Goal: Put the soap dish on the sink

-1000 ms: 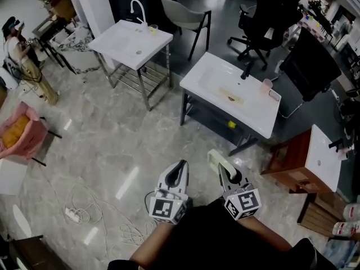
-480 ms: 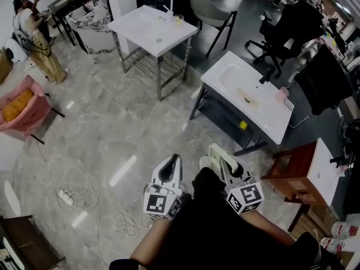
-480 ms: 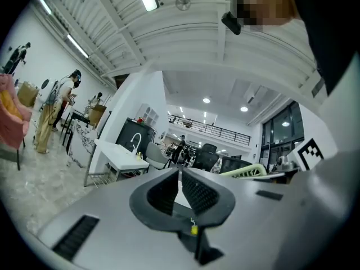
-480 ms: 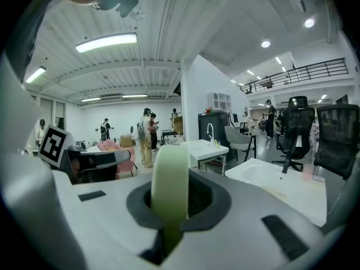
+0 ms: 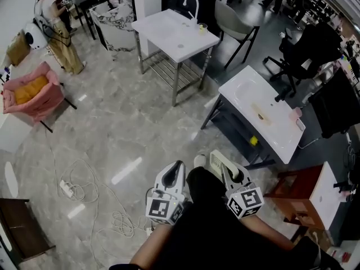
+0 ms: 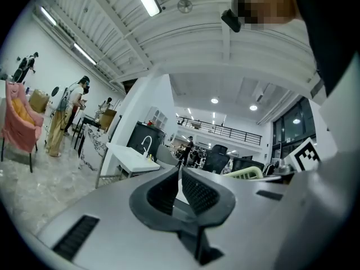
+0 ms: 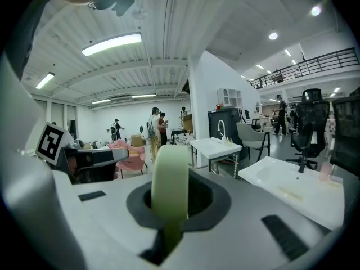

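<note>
The pale green soap dish (image 5: pixel 216 160) is in the air over the glossy grey marble-look floor (image 5: pixel 124 128), pinched edge-on in the right gripper (image 5: pixel 227 171), whose jaws are closed tight on its smooth, rounded rim. The left gripper (image 5: pixel 179 168) has its ribbed black pads (image 6: pixel 198 191) drawn together with nothing between them. Each gripper carries a cube with a black-and-white square marker (image 5: pixel 161 208). The person's dark-clad leg (image 5: pixel 202 180) rises between the two tools. Nearest, to the right, stands a white rectangular sink (image 5: pixel 264 117) on a dark frame, with a black tap (image 5: pixel 280 95) and a small pink item (image 5: pixel 296 112) on its ledge. Further off is a second white sink (image 5: pixel 175 34) on a bare metal frame with a curved white tap (image 5: pixel 192 2). A wooden stand with a white top (image 5: pixel 315 193) sits at the right edge. Loose white cables (image 5: pixel 84 193) trail on the floor at left, near a pink chair (image 5: pixel 34 91).
</note>
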Available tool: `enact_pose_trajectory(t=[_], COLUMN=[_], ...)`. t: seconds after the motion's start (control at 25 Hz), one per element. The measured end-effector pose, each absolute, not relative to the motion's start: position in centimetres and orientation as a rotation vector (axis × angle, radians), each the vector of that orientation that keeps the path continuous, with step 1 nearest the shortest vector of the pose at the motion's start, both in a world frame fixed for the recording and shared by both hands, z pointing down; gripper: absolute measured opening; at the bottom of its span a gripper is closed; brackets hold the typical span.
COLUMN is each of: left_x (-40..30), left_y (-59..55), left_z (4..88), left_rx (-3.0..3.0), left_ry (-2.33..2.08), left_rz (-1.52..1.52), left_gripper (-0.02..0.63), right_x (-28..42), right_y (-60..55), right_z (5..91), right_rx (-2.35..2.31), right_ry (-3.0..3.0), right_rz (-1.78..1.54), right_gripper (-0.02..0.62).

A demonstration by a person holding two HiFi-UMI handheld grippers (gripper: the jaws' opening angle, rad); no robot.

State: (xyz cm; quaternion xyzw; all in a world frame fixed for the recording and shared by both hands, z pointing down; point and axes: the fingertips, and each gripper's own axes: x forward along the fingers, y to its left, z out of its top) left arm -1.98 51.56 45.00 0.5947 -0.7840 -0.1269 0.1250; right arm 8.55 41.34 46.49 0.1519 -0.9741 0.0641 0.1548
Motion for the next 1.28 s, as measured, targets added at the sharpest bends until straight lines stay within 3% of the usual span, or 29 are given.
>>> enact_pose_trajectory(t=[0.4,1.28], left_x=[-3.5,-12.7], left_y=[46.8,20.0], left_z=[47.6,45.0], left_rx=[1.711,1.784], left_ry=[-2.227,-2.183], left_rz=[-0.270,-0.198], left_gripper=[0.021,0.021], right_x=[5.9,-1.6], right_y=[36.3,9.5], right_z=[48.7,48.4], right_rx=[0.437,0.578], right_ry=[-2.785,-2.757], right_rz=[0.275,0.379], right_gripper=[0.005,0.005])
